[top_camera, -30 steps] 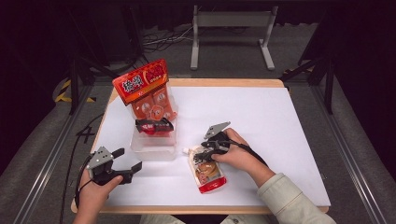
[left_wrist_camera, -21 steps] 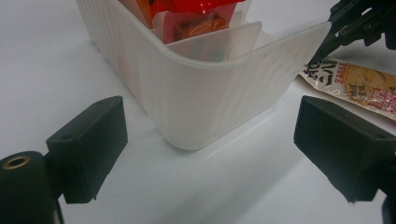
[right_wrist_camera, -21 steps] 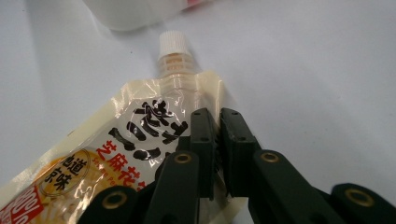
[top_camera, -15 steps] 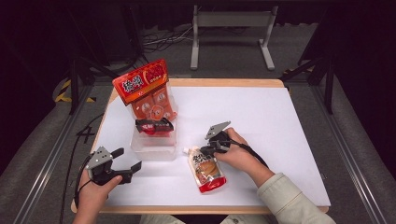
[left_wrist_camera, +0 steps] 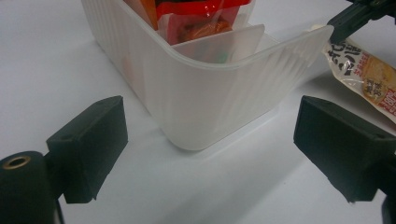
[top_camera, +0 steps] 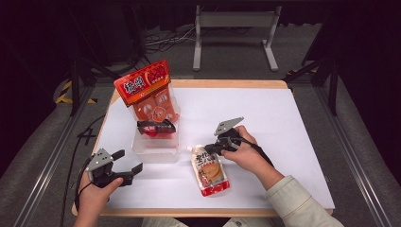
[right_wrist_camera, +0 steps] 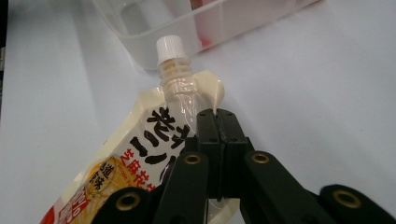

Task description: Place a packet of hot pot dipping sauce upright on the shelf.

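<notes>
A spouted sauce pouch [top_camera: 208, 171] lies flat on the white tabletop [top_camera: 293, 127], its white screw cap [right_wrist_camera: 168, 47] pointing toward the clear plastic bin [top_camera: 156, 142] just beside it, a position that leaves the pouch's upper corner free to be gripped. The right claw [top_camera: 211, 149] has just been closing and now pinches that upper edge of the pouch next to the spout; in the right gripper view its two black jaws stand pressed together with the thin film caught between them, a hold that looks suited to lifting the pouch by its top so the body hangs below. The bin, set near the middle-left of the tabletop, has a divider [left_wrist_camera: 224, 44] inside and already carries red snack packets [top_camera: 156, 126], with a tall orange-red bag [top_camera: 142, 82] standing up out of its far end; the nearer compartment appears free, likely the place meant for the pouch. The left claw [top_camera: 127, 161] waits apart at the tabletop's near-left corner, its jaws spread wide and gripping nothing, aimed at the bin's rounded near corner as if ready to steady it.
</notes>
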`<state>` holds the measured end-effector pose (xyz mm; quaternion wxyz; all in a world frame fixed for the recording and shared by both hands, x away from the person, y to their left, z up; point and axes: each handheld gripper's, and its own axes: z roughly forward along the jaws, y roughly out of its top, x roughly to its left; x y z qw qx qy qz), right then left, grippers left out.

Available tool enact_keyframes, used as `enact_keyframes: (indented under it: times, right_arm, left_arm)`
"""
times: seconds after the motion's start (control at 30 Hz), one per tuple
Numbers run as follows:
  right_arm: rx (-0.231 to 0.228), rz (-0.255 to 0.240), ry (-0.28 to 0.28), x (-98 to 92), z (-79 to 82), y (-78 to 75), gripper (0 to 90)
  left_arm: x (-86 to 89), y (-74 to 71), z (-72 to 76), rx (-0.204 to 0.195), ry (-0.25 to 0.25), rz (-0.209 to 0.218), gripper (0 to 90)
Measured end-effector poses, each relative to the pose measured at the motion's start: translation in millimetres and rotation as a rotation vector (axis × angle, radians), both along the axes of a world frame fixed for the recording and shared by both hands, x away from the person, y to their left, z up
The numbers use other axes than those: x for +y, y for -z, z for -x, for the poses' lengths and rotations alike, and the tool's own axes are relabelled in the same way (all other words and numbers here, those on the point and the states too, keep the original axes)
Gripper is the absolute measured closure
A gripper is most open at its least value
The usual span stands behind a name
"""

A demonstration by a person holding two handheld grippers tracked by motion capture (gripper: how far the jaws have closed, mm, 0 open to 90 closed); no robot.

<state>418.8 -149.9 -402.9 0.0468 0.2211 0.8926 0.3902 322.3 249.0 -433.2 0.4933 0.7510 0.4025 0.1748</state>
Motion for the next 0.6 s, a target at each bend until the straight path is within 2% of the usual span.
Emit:
enact_keyframes:
  times: [0.33,0.6]
  right_arm:
    - [-0.021,-0.060,-0.008,-6.0,10.4,-20.3,90.0]
    - [-0.031,-0.142,-0.018,-14.4,20.7,-36.3,90.0]
  left_arm:
    - [-0.2,-0.3,0.6,0.002,-0.002,0.002,10.7]
    - [0.2,-0.6,0.8,-0.002,-0.005,0.009,10.7]
